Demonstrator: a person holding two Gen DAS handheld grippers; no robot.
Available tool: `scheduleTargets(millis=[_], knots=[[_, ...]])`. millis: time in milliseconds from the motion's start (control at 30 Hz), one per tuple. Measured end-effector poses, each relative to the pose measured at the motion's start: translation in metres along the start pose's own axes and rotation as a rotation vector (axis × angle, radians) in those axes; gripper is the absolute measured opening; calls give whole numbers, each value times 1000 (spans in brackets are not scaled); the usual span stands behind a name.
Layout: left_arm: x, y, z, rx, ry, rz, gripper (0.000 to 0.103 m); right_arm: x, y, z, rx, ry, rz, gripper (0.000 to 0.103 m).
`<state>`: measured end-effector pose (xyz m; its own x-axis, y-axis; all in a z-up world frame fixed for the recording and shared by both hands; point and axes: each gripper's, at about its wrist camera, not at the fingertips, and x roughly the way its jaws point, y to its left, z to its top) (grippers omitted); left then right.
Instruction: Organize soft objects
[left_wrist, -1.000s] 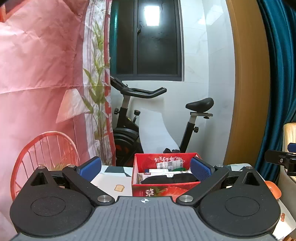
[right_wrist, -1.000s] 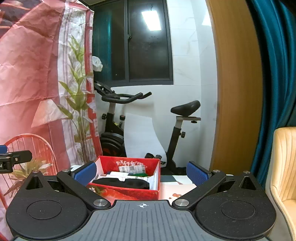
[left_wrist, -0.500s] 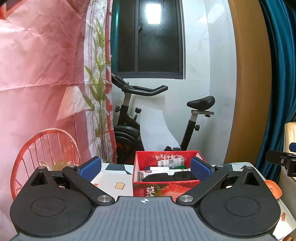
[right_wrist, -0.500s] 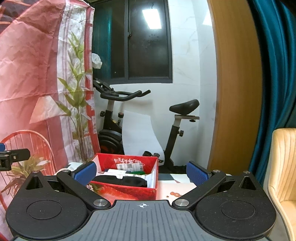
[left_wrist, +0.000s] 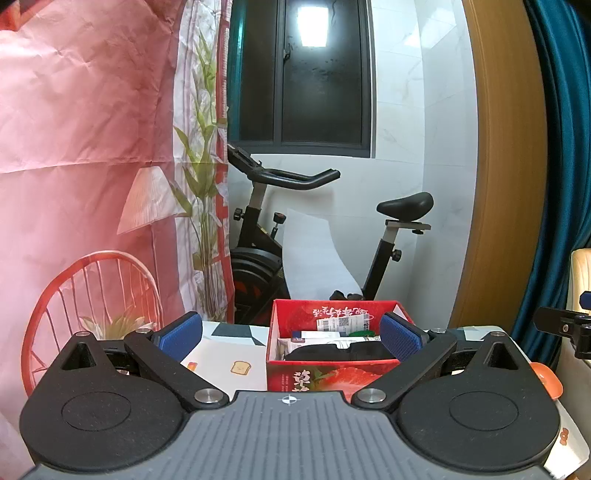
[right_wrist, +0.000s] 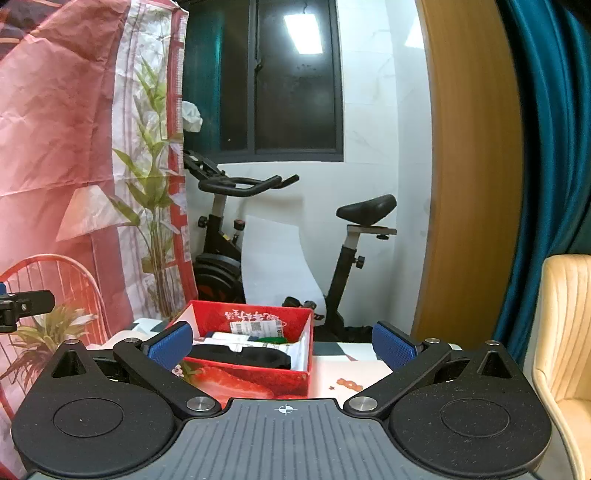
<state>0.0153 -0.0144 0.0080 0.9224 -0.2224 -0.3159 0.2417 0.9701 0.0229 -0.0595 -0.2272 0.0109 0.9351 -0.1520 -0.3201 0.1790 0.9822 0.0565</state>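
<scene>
Left wrist view: left gripper (left_wrist: 290, 336) spread wide, empty, red strawberry-print cardboard box (left_wrist: 325, 378) with black soft fabric bundle (left_wrist: 338, 354) at 1 o'clock. Right wrist view: right gripper (right_wrist: 282, 343) also spread apart, empty, same box (right_wrist: 251, 380) at 11 o'clock on the white patterned table (right_wrist: 354, 374).

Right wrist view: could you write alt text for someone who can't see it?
An open gripper points at a red box on a table, with black fabric and packets inside. An exercise bike stands behind.
</scene>
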Motion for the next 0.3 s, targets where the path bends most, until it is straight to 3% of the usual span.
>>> scheduleTargets(millis=[300], knots=[[-2,-1,0,-5,-3,3,103,0,-3,1,-1,6,3,103]])
